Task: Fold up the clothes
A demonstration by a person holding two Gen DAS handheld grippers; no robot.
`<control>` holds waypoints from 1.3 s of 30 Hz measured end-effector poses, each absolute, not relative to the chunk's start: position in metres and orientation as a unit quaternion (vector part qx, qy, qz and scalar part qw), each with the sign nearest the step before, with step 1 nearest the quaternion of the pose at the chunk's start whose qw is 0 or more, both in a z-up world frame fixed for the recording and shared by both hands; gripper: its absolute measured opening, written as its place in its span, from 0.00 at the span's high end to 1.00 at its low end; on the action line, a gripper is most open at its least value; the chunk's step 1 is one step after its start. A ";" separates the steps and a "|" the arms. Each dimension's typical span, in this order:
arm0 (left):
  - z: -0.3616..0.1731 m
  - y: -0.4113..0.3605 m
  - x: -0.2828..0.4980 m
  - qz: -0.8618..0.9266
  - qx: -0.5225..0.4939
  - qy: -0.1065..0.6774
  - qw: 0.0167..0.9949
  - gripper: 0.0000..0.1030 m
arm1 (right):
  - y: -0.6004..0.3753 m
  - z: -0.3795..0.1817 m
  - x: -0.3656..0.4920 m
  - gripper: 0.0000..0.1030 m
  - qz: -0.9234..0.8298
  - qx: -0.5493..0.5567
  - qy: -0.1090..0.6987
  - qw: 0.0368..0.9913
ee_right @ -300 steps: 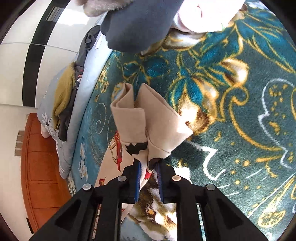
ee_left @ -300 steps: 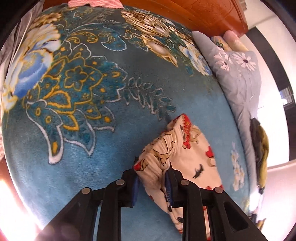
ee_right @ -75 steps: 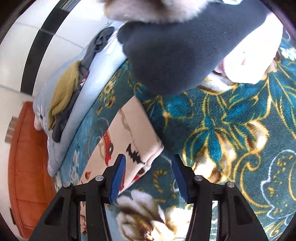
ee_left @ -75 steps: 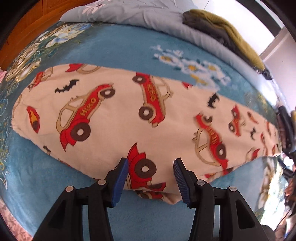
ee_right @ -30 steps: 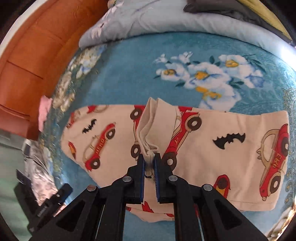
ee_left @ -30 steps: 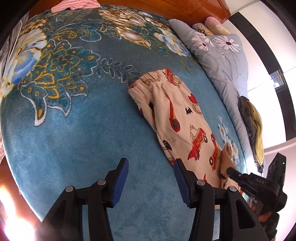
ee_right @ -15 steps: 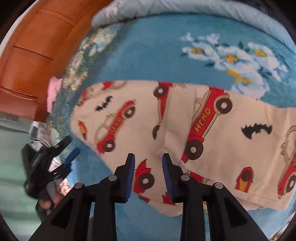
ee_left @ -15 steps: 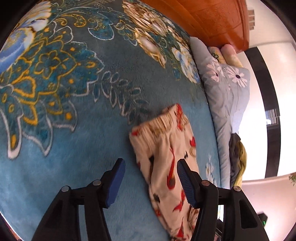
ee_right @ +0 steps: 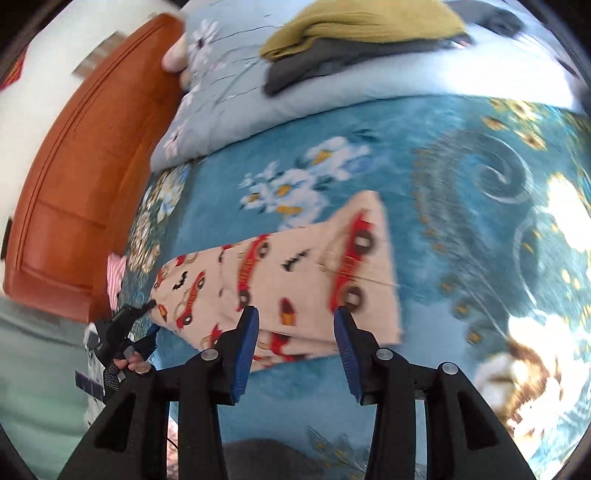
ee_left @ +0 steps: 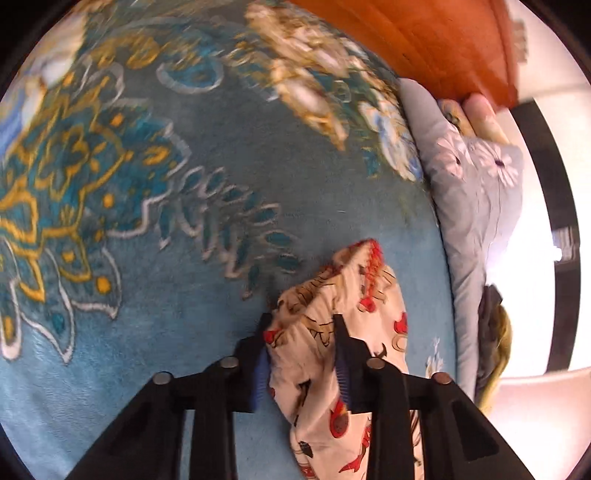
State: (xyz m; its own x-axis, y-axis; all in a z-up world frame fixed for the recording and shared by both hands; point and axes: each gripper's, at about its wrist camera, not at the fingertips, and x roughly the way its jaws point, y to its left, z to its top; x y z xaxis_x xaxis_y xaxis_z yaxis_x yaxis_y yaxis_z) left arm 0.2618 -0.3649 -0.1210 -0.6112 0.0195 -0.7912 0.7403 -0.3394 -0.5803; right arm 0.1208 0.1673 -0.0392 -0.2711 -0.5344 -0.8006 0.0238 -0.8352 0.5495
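Cream pants (ee_right: 295,273) printed with red cars and black bats lie across the blue floral blanket (ee_right: 461,229), their right part doubled over in layers. My right gripper (ee_right: 295,314) hovers over the near edge of that doubled part. Its jaws are opening and no cloth is between the blue pads. At the pants' far left end my left gripper (ee_right: 147,317) meets the waistband. In the left wrist view the gathered waistband (ee_left: 314,314) is bunched between the closing jaws of my left gripper (ee_left: 302,332), and both pads touch the cloth.
A grey floral quilt (ee_right: 229,92) runs along the far side of the bed, with olive and dark grey clothes (ee_right: 351,29) piled on it. An orange wooden headboard (ee_right: 74,184) stands at the left. A pink cloth (ee_right: 116,273) lies near it. A hand (ee_right: 133,363) holds the left gripper.
My right gripper let go of the fold of pants it pinched, opened and drew back to the right. My left gripper moved onto the waistband and closed on it.
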 end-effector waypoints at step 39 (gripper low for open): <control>-0.073 0.028 0.116 -0.781 0.591 0.165 -0.120 0.43 | 0.310 -0.099 0.172 0.58 -0.727 0.580 -0.344 0.127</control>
State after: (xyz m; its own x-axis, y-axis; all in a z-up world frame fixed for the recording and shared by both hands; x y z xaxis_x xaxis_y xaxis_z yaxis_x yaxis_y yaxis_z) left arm 0.1160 0.0285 -0.0727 -0.2739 0.3818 -0.8827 0.0084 -0.9168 -0.3992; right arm 0.1719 0.3099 -0.0993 -0.2943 -0.5838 -0.7567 -0.2156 -0.7308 0.6477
